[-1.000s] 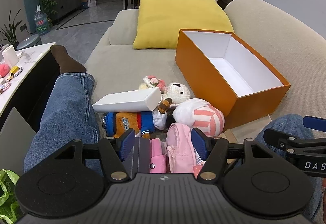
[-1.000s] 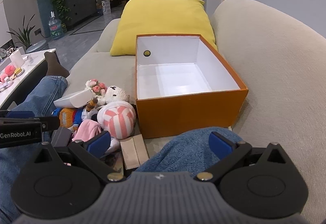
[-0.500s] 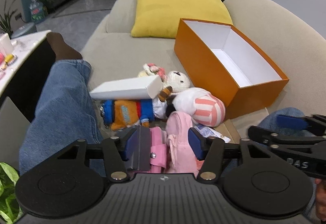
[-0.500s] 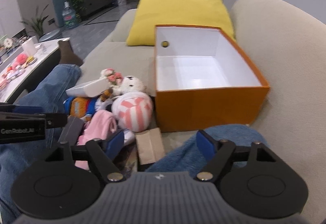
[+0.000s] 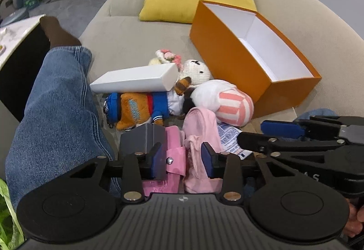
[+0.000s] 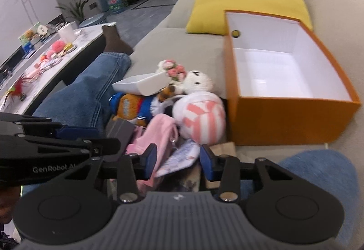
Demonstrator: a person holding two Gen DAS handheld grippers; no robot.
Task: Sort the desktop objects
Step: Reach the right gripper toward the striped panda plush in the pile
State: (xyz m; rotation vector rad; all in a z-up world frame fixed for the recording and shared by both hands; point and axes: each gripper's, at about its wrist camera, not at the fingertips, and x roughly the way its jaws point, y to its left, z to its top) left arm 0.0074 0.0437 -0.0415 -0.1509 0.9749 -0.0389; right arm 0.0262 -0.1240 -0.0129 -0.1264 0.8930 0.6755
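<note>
On the beige sofa (image 5: 127,31), between the person's denim-clad legs, a heap of small things waits to be sorted, and the orange box (image 5: 229,49) beside it stands open and white inside, nothing in it. Both tools hover low over the near end of the heap. The left gripper (image 5: 182,157) has its jaws parted around a pink wallet-like pouch (image 5: 175,154) with a snap and the edge of the pink cloth (image 5: 200,131), a dark grey case (image 5: 142,136) lying just to its left; whether the pads touch anything I cannot tell. The right gripper (image 6: 178,161) also holds its jaws apart, astride a printed paper card (image 6: 179,156) that lies over the pink cloth (image 6: 157,133). Beyond them lie an orange and blue plush (image 5: 138,108), a long white carton (image 5: 134,80) resting on it, a white crocheted bear (image 5: 196,71) and a pink-striped round plush (image 5: 227,102) that touches the box's near corner. This looks like the very first pick, judged from the bare box. Next, one tool should close on a single item, lift it free of the cloth tangle, and carry it over the box wall.
</note>
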